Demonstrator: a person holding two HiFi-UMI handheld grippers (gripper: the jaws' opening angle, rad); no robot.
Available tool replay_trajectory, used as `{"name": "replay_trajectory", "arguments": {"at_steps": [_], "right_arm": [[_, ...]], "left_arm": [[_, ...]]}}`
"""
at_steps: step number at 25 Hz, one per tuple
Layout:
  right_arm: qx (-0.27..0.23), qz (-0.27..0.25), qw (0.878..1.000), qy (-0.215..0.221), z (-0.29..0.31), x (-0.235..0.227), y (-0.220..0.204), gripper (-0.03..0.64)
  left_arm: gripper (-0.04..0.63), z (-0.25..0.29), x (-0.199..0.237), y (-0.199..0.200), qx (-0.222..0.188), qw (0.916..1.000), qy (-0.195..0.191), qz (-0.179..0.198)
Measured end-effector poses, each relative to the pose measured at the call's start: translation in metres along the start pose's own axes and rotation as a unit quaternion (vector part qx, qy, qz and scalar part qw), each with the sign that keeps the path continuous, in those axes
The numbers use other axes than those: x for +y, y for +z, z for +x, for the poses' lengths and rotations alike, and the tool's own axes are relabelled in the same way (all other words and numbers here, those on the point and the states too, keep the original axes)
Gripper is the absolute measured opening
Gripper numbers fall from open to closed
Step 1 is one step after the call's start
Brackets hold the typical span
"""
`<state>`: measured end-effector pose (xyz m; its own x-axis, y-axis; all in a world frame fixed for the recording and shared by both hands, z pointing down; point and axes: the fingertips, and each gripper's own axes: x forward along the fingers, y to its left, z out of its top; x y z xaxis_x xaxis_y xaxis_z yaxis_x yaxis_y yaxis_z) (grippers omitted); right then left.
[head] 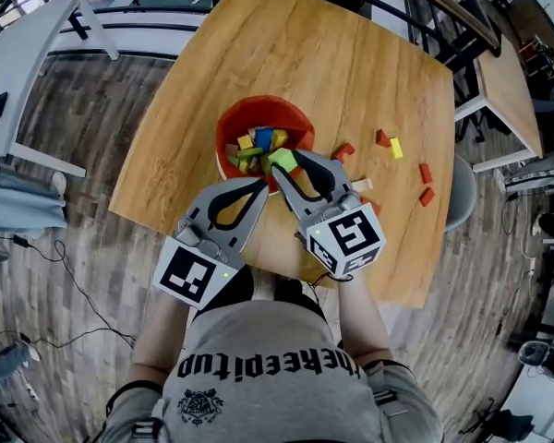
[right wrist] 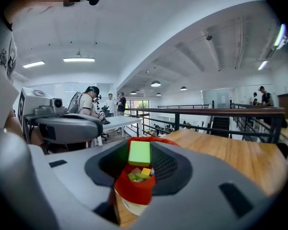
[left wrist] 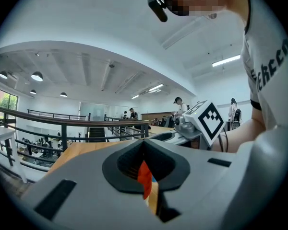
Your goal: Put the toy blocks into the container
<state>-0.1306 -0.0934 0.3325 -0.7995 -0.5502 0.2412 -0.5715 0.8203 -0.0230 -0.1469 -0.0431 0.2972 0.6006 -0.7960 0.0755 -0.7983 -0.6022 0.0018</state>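
Note:
A red container [head: 294, 116] stands mid-table, holding several coloured blocks. My right gripper [head: 283, 167] is shut on a light green block [head: 281, 160], which sits over the container's near rim. In the right gripper view the green block [right wrist: 139, 153] is pinched between the jaws just above the red container [right wrist: 133, 189]. My left gripper [head: 260, 185] is shut and holds nothing, its tips at the container's near edge. Through its jaws only a red sliver of the container [left wrist: 144, 178] shows. Loose blocks lie to the right: red ones [head: 343, 151] [head: 382, 138] [head: 425, 173] and a yellow one [head: 396, 148].
The wooden table [head: 351, 53] has its near edge just under my grippers. A beige block [head: 362, 185] and another red block [head: 427, 197] lie by the right gripper. White tables [head: 37, 53] stand to the left, and a railing [head: 443, 7] runs behind.

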Motion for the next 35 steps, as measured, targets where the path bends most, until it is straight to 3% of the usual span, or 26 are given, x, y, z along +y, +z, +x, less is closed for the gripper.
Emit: {"name": "replay_trajectory", "arguments": {"at_steps": [15,20,28,35], "right_arm": [[0.003,0.012,0.999,-0.046,0.011,-0.007,-0.004,0.147],[-0.009,0.025,0.996,-0.090,-0.002,-0.017,-0.003,0.024],[-0.002,0.043,0.989,-0.145,-0.041,-0.033,-0.017,0.009],[0.018,0.059,0.974,-0.216,-0.092,-0.048,-0.039,0.009]], "left_arm": [[0.012,0.000,0.017,-0.007,-0.004,0.9995,-0.030,-0.013],[0.012,0.001,0.014,-0.009,-0.005,0.9986,-0.051,-0.013],[0.012,0.021,-0.013,-0.013,-0.005,0.9928,-0.118,-0.018],[0.012,0.044,-0.054,-0.017,-0.002,0.9804,-0.196,-0.019]]}}
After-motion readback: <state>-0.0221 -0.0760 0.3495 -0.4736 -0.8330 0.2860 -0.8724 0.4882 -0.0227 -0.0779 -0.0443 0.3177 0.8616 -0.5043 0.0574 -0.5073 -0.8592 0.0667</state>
